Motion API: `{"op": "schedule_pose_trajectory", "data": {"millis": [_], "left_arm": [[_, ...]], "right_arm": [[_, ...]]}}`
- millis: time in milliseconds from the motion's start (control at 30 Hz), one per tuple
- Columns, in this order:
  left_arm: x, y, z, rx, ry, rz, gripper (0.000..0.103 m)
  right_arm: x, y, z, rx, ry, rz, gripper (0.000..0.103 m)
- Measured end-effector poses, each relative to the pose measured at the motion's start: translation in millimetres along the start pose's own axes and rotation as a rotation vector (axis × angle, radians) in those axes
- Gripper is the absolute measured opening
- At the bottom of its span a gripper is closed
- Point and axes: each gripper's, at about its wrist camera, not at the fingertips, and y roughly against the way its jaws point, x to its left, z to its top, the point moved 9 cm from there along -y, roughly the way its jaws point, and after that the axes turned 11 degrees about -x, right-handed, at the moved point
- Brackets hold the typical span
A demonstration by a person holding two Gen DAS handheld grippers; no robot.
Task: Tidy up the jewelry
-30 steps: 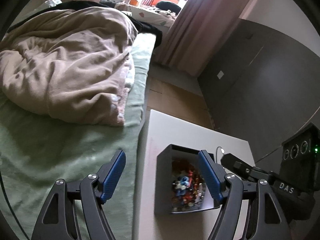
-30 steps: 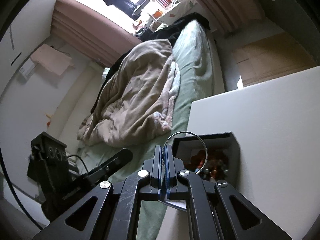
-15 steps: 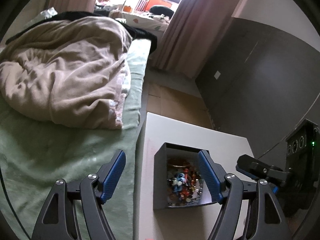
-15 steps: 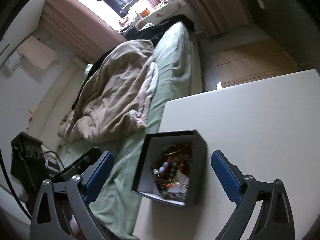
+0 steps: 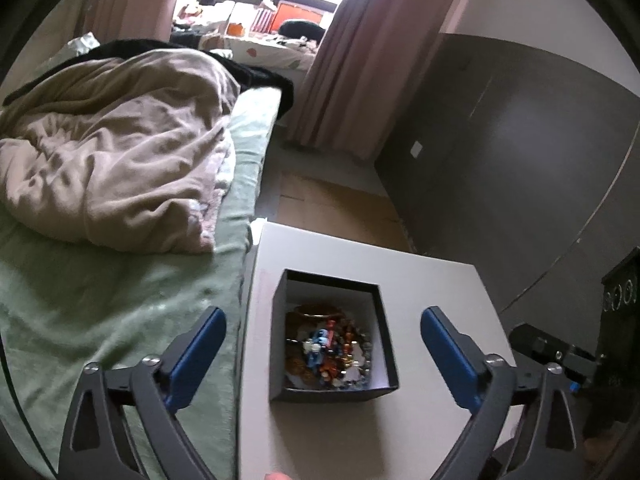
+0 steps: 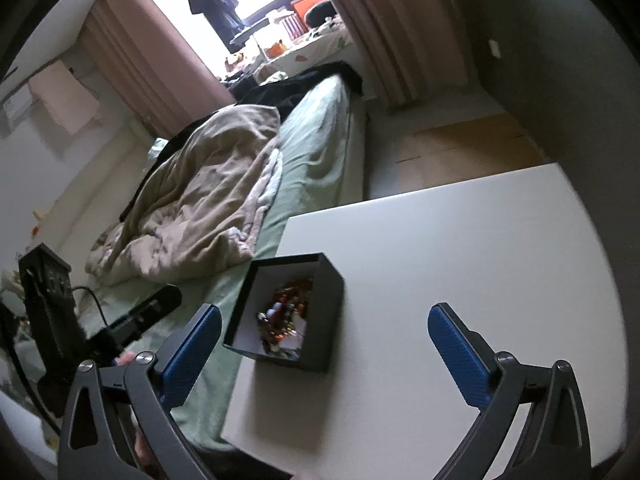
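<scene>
A dark open box [image 5: 382, 336] stands on the white table [image 5: 432, 284] near its bed-side edge. It holds a pile of colourful beaded jewelry [image 5: 326, 350] and a gold bangle. My left gripper [image 5: 322, 354] is open and empty, raised above the box. My right gripper [image 6: 324, 344] is open and empty, hovering just right of the box [image 6: 324, 304], whose jewelry [image 6: 282, 314] shows inside. The other hand's gripper body shows at the right edge of the left wrist view [image 5: 560, 356].
A bed with a green sheet [image 5: 104, 304] and a crumpled beige blanket [image 5: 112, 152] lies left of the table. A dark wardrobe [image 5: 520, 152] stands to the right. Wooden floor [image 5: 340, 208] and curtains lie beyond the table.
My right gripper opened and let go of a thin metal bangle over the box, then drew back. The left gripper rose and pulled back, staying open.
</scene>
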Motion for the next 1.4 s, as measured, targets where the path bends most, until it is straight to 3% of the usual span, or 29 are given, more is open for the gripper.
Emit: {"op": "schedule_pose_trajectory", "data": {"millis": [200,533,700,933,1400], "left_arm": [[-12.9,12.1,-3.1,-0.017,-0.021,-0.021,0.102],[-26.5,29.1,-9.2,-0.042,-0.049,-0.039,0.102],[-25.6,35.6,-7.6,-0.062,-0.052,-0.027,0.102],[-20.8,38.9,-6.4,-0.091,-0.07,0.005,0.102],[-32.0,39.1,-7.8,-0.106,-0.105,0.018,0.102]], "right_arm": [[-10.9,29.6,-0.3,-0.027,0.053,-0.046,0.103],[-35.5,67.6,-10.8,-0.059,-0.008,-0.074,0.103],[-37.3,69.8,-10.6,-0.054,0.019,-0.112,0.103],[-24.2,66.4,-10.5,-0.038,0.063,-0.102,0.103],[-33.0,75.8,-5.1,-0.061,0.057,-0.142,0.103]]}}
